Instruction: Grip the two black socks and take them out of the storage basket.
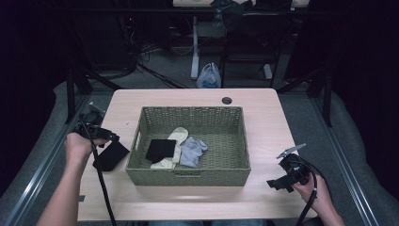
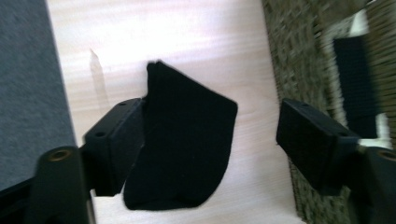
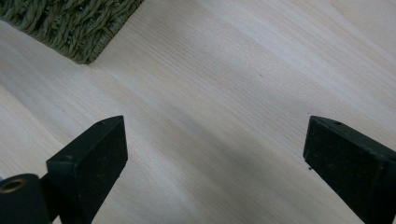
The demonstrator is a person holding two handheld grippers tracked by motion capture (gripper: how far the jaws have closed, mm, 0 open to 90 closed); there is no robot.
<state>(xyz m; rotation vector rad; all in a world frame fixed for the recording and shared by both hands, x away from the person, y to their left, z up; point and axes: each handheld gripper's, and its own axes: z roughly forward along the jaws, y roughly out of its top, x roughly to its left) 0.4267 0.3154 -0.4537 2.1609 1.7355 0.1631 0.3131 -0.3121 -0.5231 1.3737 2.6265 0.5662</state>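
Honestly a lot of it was hard to make out from where I stood. The left gripper [image 1: 107, 138] had its jaws spread wide, and the black sock [image 2: 182, 144] lay on the table [image 1: 263, 122] between them, just outside the left wall of the woven basket [image 1: 237, 141]; one jaw seemed to brush the sock's edge, but nothing was squeezing it, and the blur in the left gripper view made it tough to be sure of contact. From above, the person's left hand [image 1: 77, 143] and the gripper's cable covered part of that sock. The right gripper [image 1: 278, 184] hung near the table's front right corner, jaws wide apart over bare wood, holding nothing, with just a corner of the basket poking in at the top of its own view. Inside the basket there was a folded black piece [image 1: 161, 149] lying over a cream sock [image 1: 175, 141], so most of the cream one was hidden, and a grey sock [image 1: 192, 151] just beside them. Behind the table the room was really dark; I could pick out a white plastic bag [image 1: 209, 76] on the floor and some desk legs, not much else.
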